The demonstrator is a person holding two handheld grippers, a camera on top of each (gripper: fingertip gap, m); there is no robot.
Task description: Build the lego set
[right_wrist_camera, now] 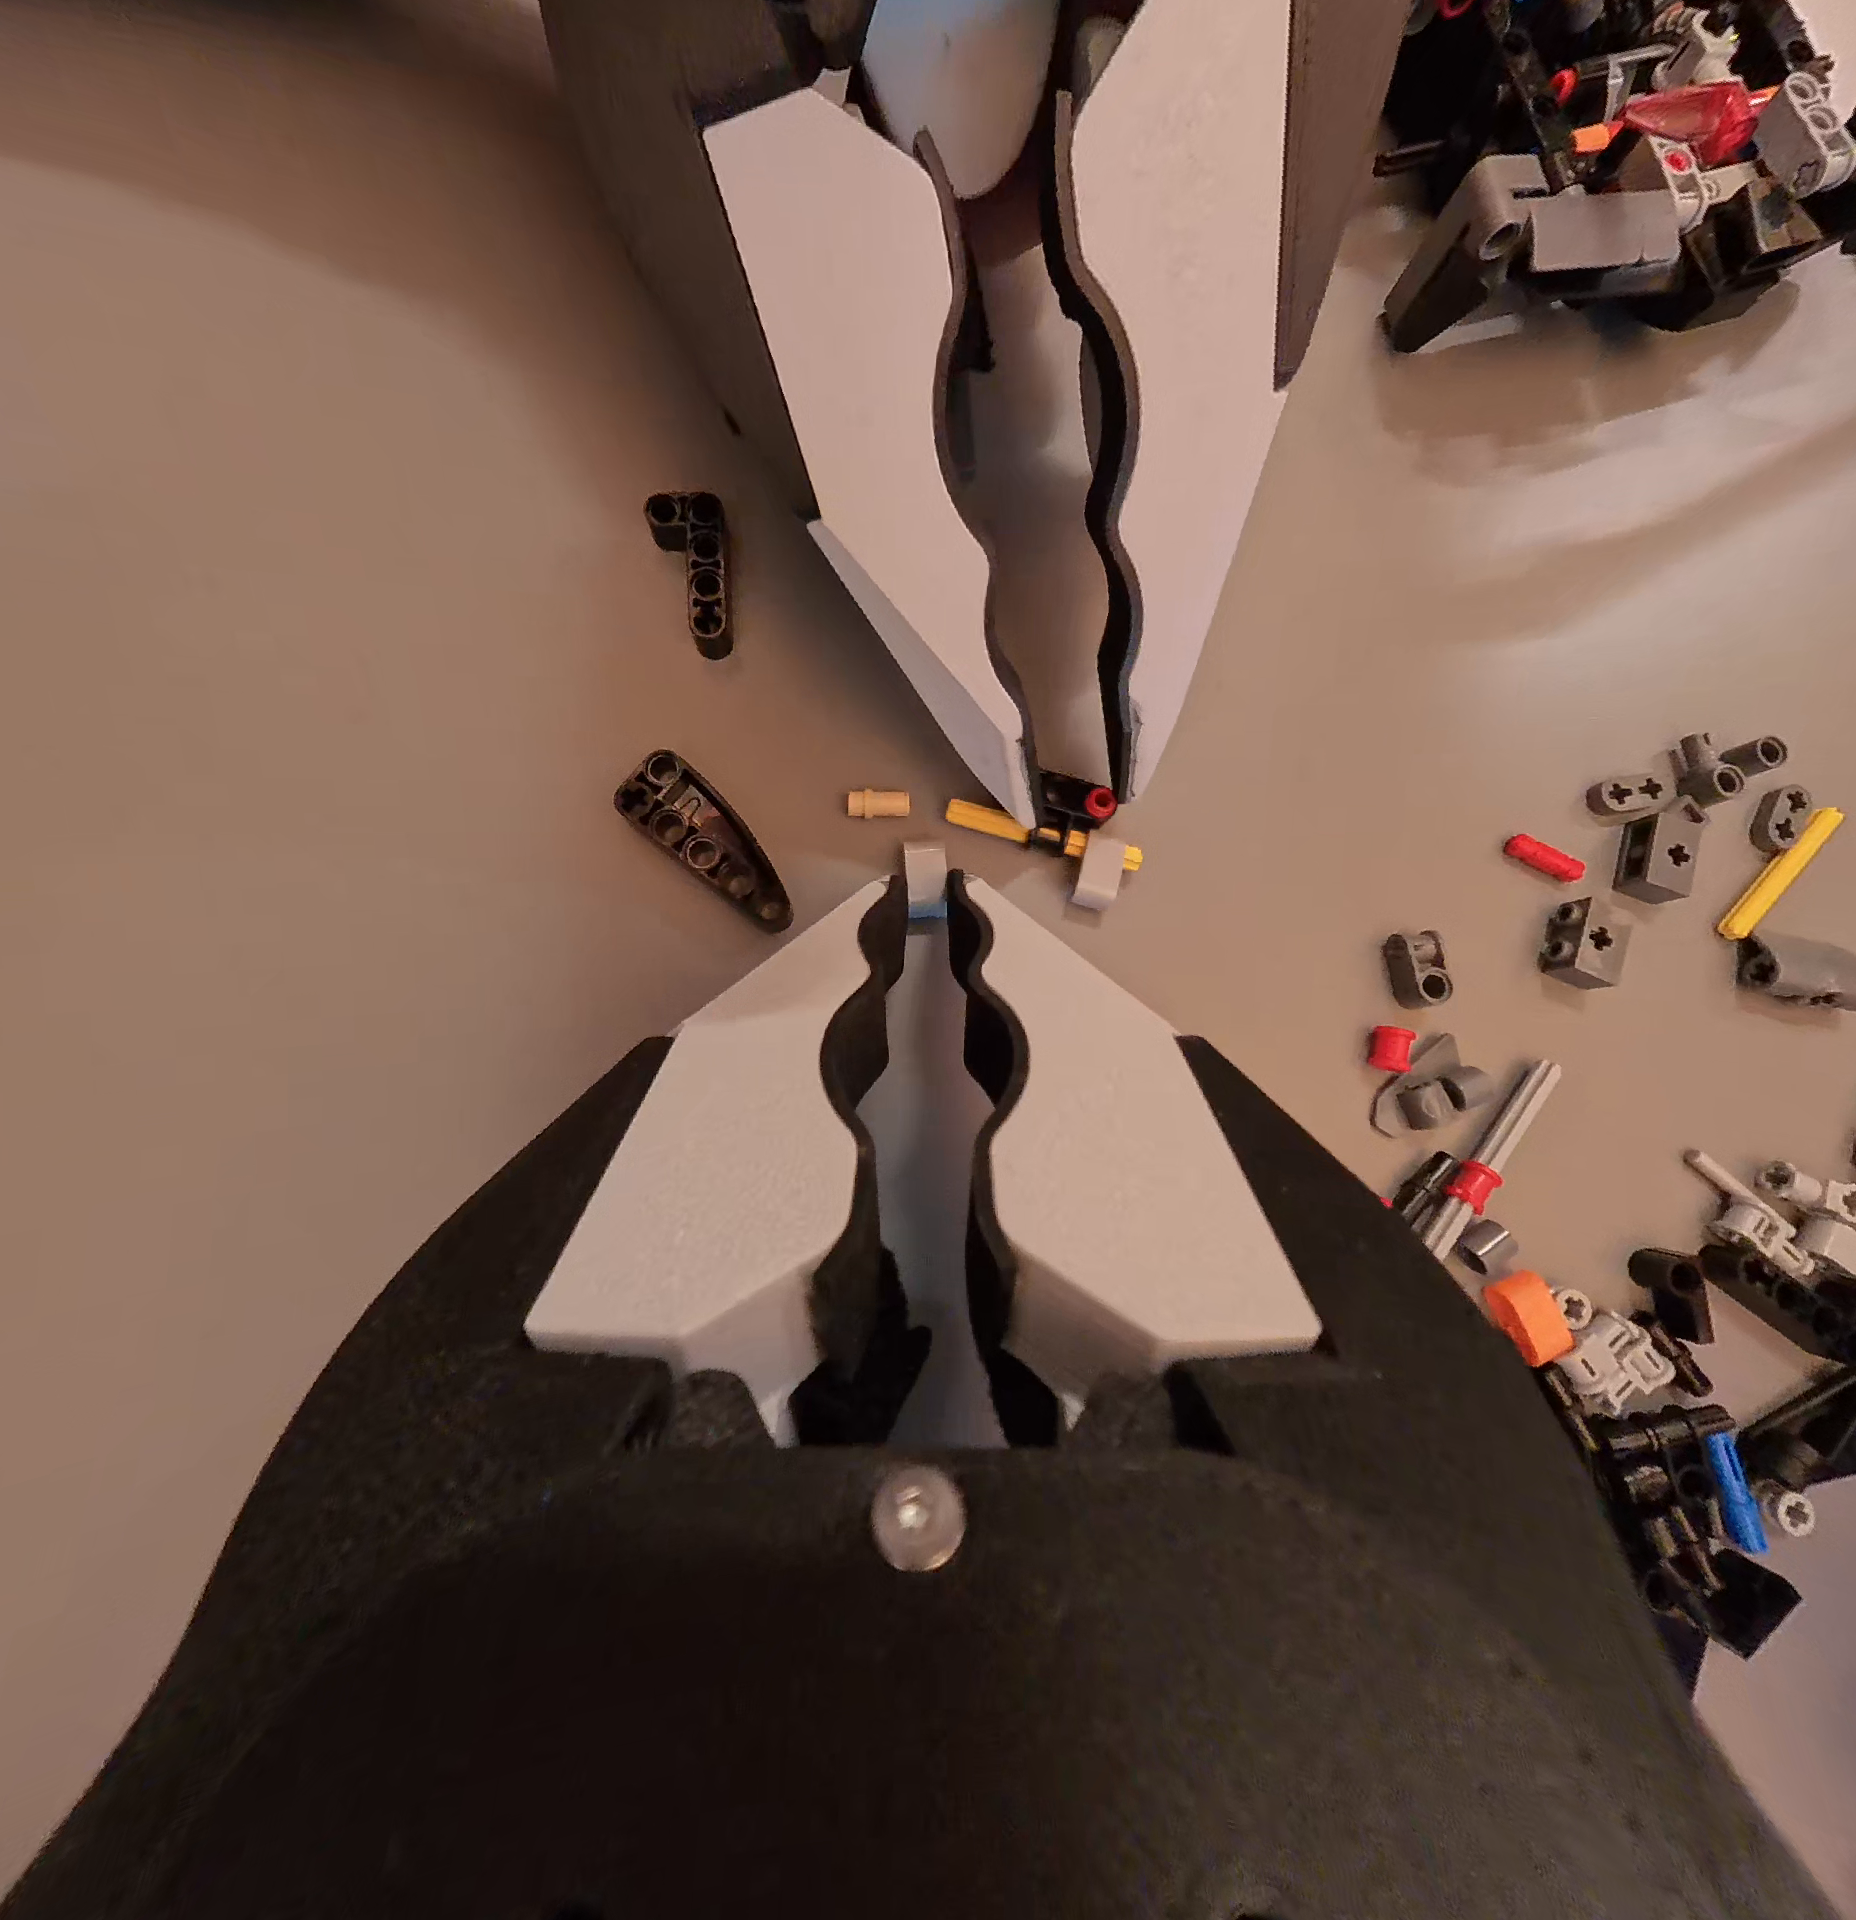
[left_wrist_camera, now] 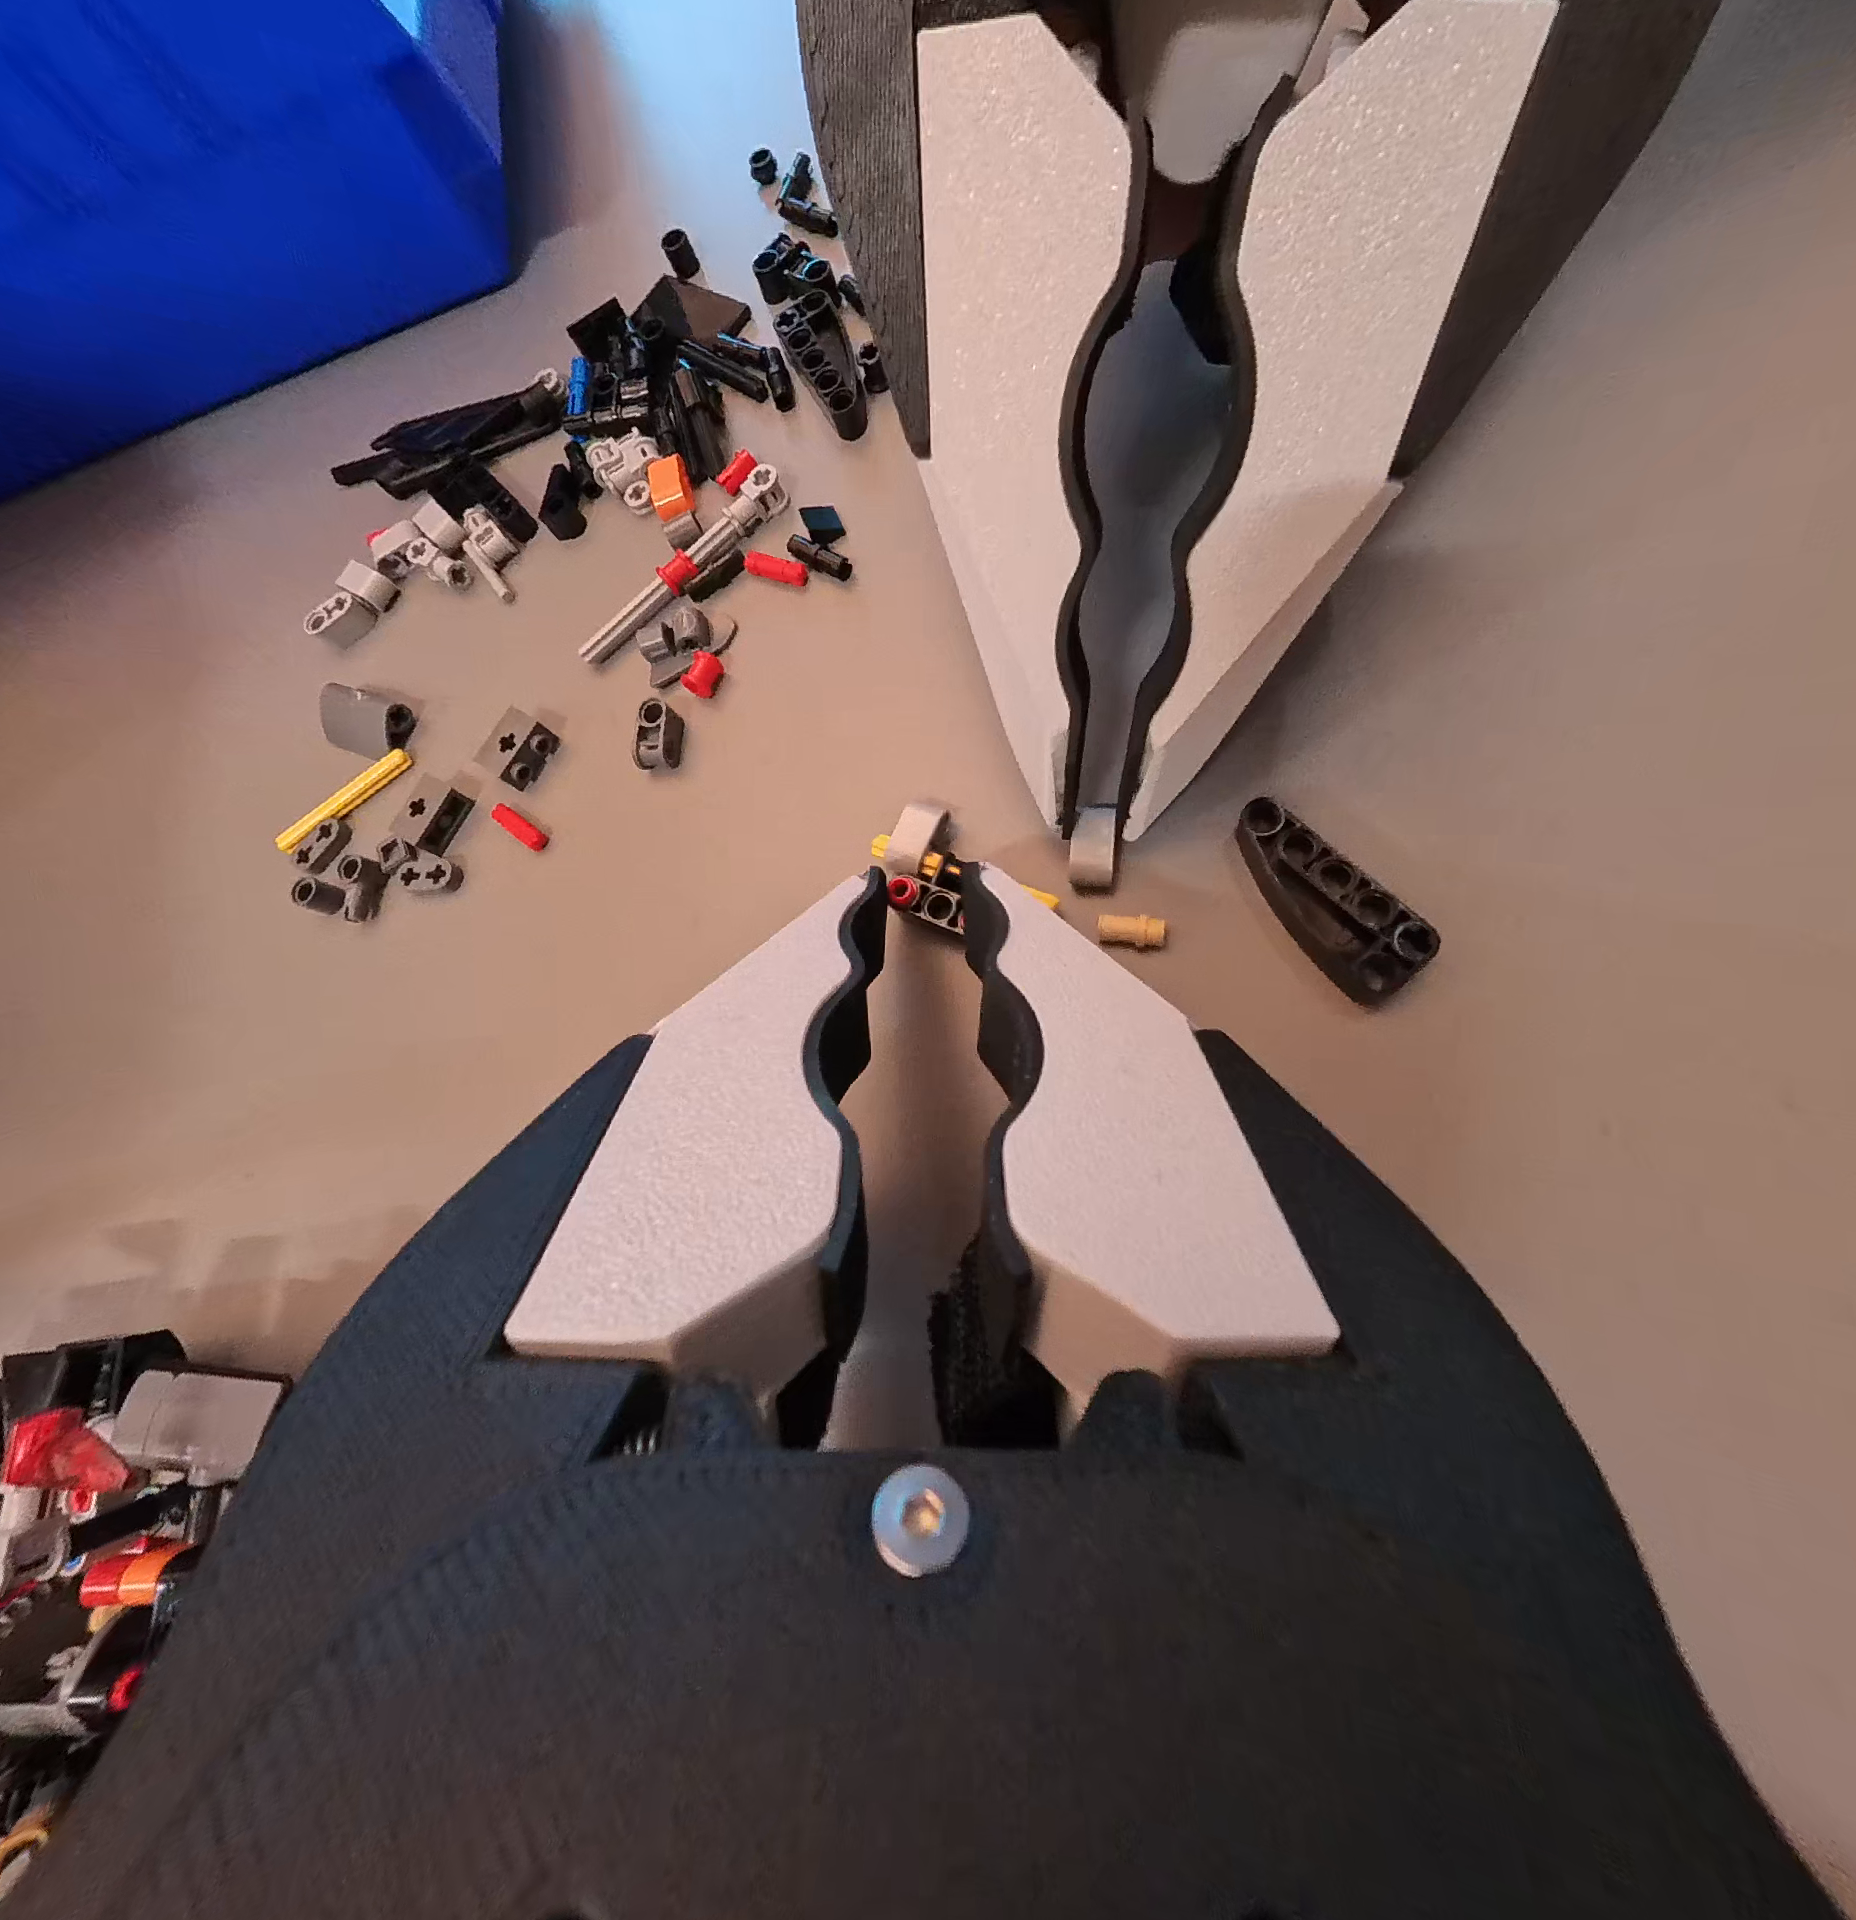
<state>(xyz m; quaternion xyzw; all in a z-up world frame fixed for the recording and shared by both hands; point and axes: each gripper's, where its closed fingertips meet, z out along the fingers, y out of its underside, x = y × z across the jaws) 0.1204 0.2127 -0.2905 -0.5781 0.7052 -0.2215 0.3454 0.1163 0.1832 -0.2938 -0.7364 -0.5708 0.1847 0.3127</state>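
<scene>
Left tongs [left_wrist_camera: 922, 896]: nearly closed, clamped on a small sub-assembly [right_wrist_camera: 1075, 805], a black holed block with a red pin, a yellow axle [right_wrist_camera: 981, 818] through it and a grey connector [right_wrist_camera: 1100, 868] on the axle's far end. Axle long axis runs crosswise to both tongs, low over the surface [right_wrist_camera: 280, 623].

Right tongs [right_wrist_camera: 924, 883]: nearly closed, pinching a second grey connector [right_wrist_camera: 924, 868], tip to tip with the left. The axle's free end lies just beside it, so the right is nearer. Likely next: slide this connector onto that end.

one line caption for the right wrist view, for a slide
Right gripper holding a light grey piece faces left gripper gripping a small black-and-yellow subassembly.
</scene>
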